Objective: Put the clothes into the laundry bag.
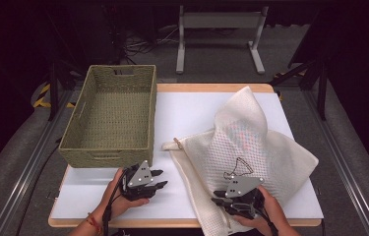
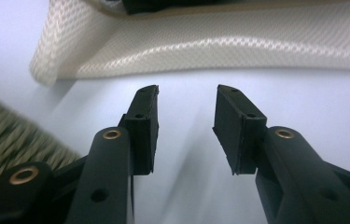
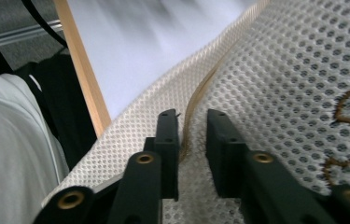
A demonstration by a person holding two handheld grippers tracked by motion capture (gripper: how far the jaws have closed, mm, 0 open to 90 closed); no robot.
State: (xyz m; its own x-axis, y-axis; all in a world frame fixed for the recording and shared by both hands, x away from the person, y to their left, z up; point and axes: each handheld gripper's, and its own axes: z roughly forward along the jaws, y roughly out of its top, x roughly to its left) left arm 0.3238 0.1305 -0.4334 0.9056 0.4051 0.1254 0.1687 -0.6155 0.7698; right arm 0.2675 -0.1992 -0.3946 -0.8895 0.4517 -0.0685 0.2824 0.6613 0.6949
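Note:
A cream mesh laundry bag (image 1: 251, 142) lies heaped on the right half of the white table top (image 1: 187, 113), one corner peaked up. My left gripper (image 1: 160, 178) hovers near the front edge, left of the bag. In the left gripper view, the left gripper (image 2: 186, 100) is open, with bare table between its jaws and the bag's edge (image 2: 219, 46) beyond them. My right gripper (image 1: 215, 200) rests on the bag's front edge. In the right gripper view, the right gripper (image 3: 192, 116) has a narrow gap between its jaws. A tan seam (image 3: 200, 93) of the mesh (image 3: 280, 70) runs into that gap, and the pads do not press on it.
A woven green basket (image 1: 108, 152) stands at the left of the table and appears as a blurred weave (image 2: 0, 126) in the left gripper view. A dark cord loop (image 1: 238, 167) lies on the bag. The table's wooden front edge (image 3: 81, 65) is close to my right gripper.

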